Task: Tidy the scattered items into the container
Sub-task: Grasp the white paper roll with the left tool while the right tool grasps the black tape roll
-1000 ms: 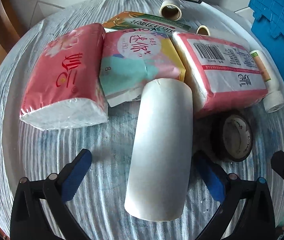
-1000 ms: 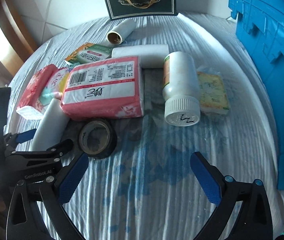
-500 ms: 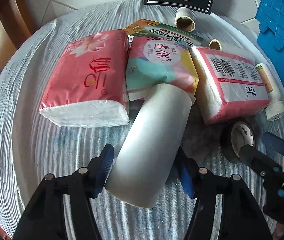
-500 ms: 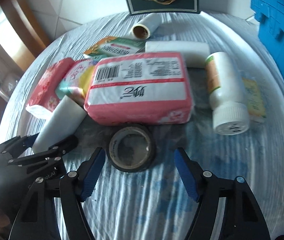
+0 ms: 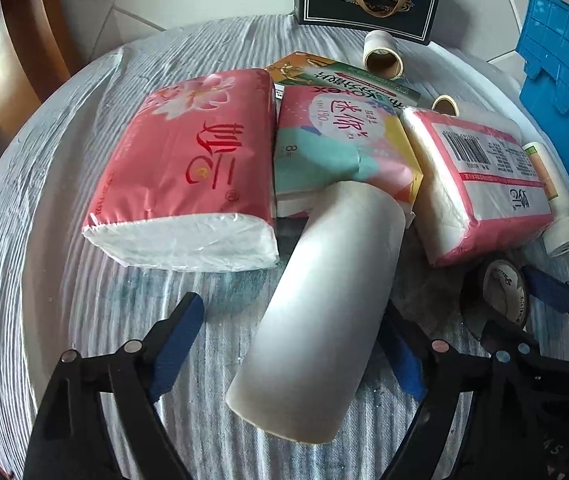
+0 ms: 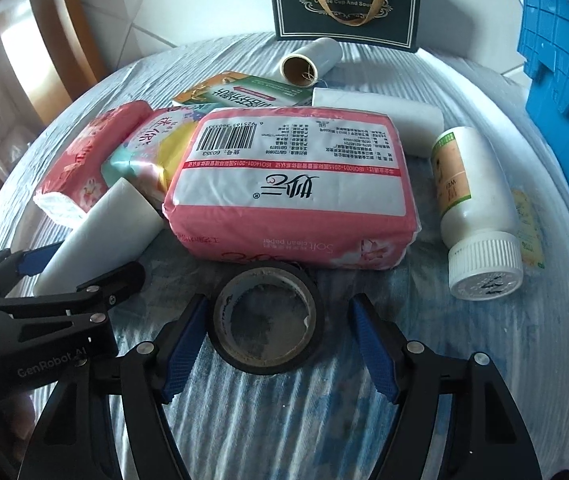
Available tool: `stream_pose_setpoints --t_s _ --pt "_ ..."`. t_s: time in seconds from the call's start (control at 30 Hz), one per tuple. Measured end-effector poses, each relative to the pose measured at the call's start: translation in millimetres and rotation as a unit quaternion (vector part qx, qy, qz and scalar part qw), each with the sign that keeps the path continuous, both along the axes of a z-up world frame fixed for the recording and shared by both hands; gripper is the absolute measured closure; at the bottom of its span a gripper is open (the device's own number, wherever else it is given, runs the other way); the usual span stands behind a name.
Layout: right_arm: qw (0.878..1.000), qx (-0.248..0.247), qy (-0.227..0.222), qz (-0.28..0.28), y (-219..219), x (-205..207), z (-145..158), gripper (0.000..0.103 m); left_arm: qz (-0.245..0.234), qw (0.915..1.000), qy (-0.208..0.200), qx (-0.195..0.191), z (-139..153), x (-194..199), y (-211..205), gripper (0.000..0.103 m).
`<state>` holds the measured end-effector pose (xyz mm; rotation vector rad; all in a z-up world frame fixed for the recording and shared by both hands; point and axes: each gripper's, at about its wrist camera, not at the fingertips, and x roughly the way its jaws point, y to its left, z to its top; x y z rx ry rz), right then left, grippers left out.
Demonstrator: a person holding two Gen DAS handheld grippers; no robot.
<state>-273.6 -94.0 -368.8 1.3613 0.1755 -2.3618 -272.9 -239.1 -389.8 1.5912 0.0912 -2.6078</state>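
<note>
**Round tabletop, two grabs lined up, nothing in a container yet**

Cluttered round tabletop (image 5: 44, 240) under a striped cloth, tiled floor behind. White paper roll (image 5: 324, 304) lies flat near the front edge, its far end against the pastel tissue pack (image 5: 340, 144). Left gripper (image 5: 290, 308) straddles it. Its fingers have just been opening and stand spread, with a clear gap on the left side of the roll, so no pinch. Black tape roll (image 6: 266, 320) lies flat just in front of the pink tissue pack (image 6: 292, 184), between the fingers of the right gripper (image 6: 279, 300). Those have just been closing but sit apart, with a gap on the right side, so nothing is held.

Step, as I read it: grasp stage on both sides. Next calls for closing on the roll and the tape, lifting clear of the packs, then carrying right toward the crate.

Further out: red tissue pack (image 5: 188, 168), green box (image 6: 240, 94), white bottle (image 6: 476, 208) on its side, yellow packet (image 6: 528, 224) beside it, and two more rolls at the back.

Containers: blue crate (image 6: 556, 60) at the right edge and a dark gift bag (image 6: 344, 4) at the far edge. Insides are hidden for both, so I can't tell the contents. Every item visible is out on the tabletop.
</note>
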Motion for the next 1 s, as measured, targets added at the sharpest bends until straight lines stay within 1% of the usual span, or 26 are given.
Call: stream_pose_setpoints --t_s 0.13,0.17,0.2,0.23,0.3,0.43,0.53,0.67,0.77,0.87,1.0 --pt "1.000 0.005 -0.002 0.006 5.4 -0.3 2.0 0.030 0.005 1.0000 0.002 0.000 1.7 3.4 2.4 0.028" --pt "1.000 0.006 -0.001 0.003 5.5 -0.7 2.5 0.030 0.004 1.0000 0.000 0.002 3.1 4.0 3.4 0.035" --pt "1.000 0.008 -0.001 -0.003 6.0 0.7 3.2 0.035 0.000 1.0000 -0.001 0.002 4.4 4.7 5.8 0.040" --pt "1.000 0.003 0.001 -0.003 5.7 4.2 4.1 0.045 -0.004 1.0000 -0.002 0.000 5.4 5.7 8.5 0.044" --pt "1.000 0.001 0.013 -0.001 4.0 8.5 5.9 0.047 0.000 1.0000 0.002 -0.005 6.0 7.6 11.5 0.045" --pt "1.000 -0.002 0.017 0.003 3.6 7.4 1.9 0.044 0.008 0.9999 0.010 -0.001 6.9 7.7 12.6 0.045" --pt "1.000 -0.003 0.023 0.001 5.0 7.2 4.0 0.046 0.009 0.9998 0.017 -0.002 8.0 8.9 14.2 0.045" --pt "1.000 0.003 0.024 -0.005 3.4 10.2 7.1 0.046 0.023 0.9995 0.019 -0.001 9.6 13.3 15.6 0.052" --pt "1.000 0.001 0.030 -0.005 4.9 14.5 13.1 0.047 0.040 0.9990 0.021 0.003 13.8 20.0 16.7 0.055" --pt "0.999 -0.006 0.047 0.000 7.6 17.4 26.8 0.047 0.044 0.9985 0.034 -0.003 26.2 27.0 21.6 0.057" --pt "0.997 -0.014 0.071 0.006 11.7 17.6 50.5 0.046 0.050 0.9973 0.053 -0.008 51.8 33.6 25.3 0.058"
